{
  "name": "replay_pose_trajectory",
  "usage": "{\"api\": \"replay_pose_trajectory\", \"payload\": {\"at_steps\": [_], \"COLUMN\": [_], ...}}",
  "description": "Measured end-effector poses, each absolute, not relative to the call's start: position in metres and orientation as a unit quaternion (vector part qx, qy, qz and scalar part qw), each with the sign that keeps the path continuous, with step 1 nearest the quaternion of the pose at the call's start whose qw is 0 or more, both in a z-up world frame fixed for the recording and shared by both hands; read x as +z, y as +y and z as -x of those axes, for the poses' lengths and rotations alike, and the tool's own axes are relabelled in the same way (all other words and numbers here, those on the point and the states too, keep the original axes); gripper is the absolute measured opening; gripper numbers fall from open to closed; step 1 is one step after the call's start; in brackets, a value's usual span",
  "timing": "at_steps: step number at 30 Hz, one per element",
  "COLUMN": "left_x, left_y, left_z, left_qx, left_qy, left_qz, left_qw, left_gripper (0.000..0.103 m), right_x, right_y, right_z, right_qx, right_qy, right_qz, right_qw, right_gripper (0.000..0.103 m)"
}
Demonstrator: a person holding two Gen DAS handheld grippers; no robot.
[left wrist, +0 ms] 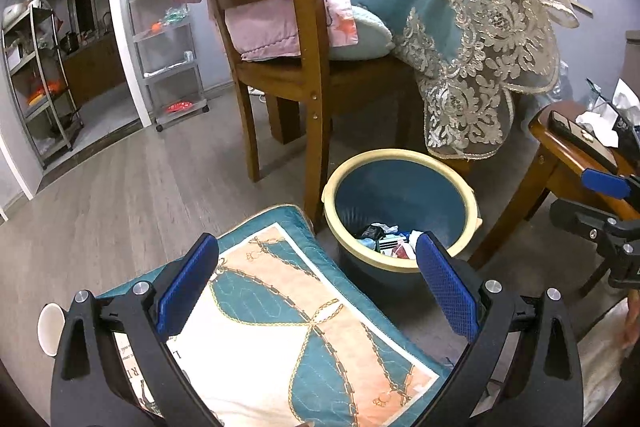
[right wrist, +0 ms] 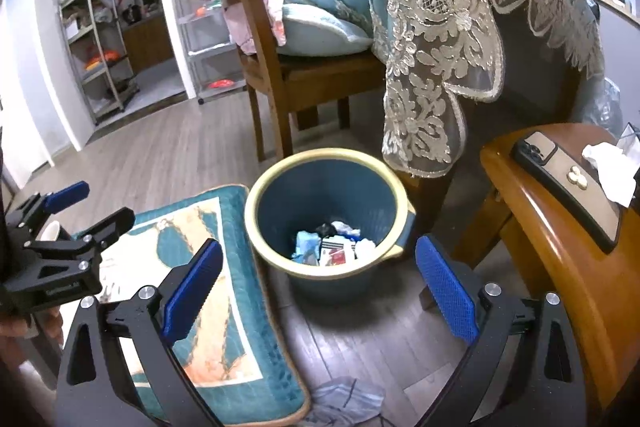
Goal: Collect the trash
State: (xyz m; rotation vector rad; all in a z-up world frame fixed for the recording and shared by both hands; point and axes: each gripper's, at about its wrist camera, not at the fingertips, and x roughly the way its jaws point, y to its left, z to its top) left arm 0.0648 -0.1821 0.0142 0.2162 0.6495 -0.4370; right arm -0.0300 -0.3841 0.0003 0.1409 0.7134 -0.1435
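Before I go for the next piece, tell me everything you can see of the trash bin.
The trash bin is a round blue plastic-looking bucket with a cream rim, standing upright on the wood-look floor. It is open-topped and mostly empty; crumpled wrappers and paper cover its bottom. It stands beside the patterned cushion, under the hanging lace cloth. Neither claw touches it.

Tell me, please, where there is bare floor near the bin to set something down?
Bare floor lies in front of the bin, between the cushion and the wooden table; a crumpled cloth edges it. More lies beyond the cushion, left of the chair. Behind the bin is crowded.
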Motion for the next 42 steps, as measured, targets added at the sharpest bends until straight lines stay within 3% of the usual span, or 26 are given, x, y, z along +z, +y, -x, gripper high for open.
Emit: {"api": "replay_pose_trajectory", "payload": {"at_steps": [42], "left_x": [0.0113], "left_y": [-0.1849], "left_z": [-0.0582], "left_qx": [-0.215], "left_qy": [0.307], "left_qz": [-0.124], "left_qw": [0.919], "left_gripper": [0.097], "right_x": [-0.0003], "right_y": [-0.3831], "right_z": [0.0286], "right_qx": [-0.068], "right_qy": [0.349], "right_qz": [-0.058], "right_qw": [0.933], "right_gripper": [0.096]}}
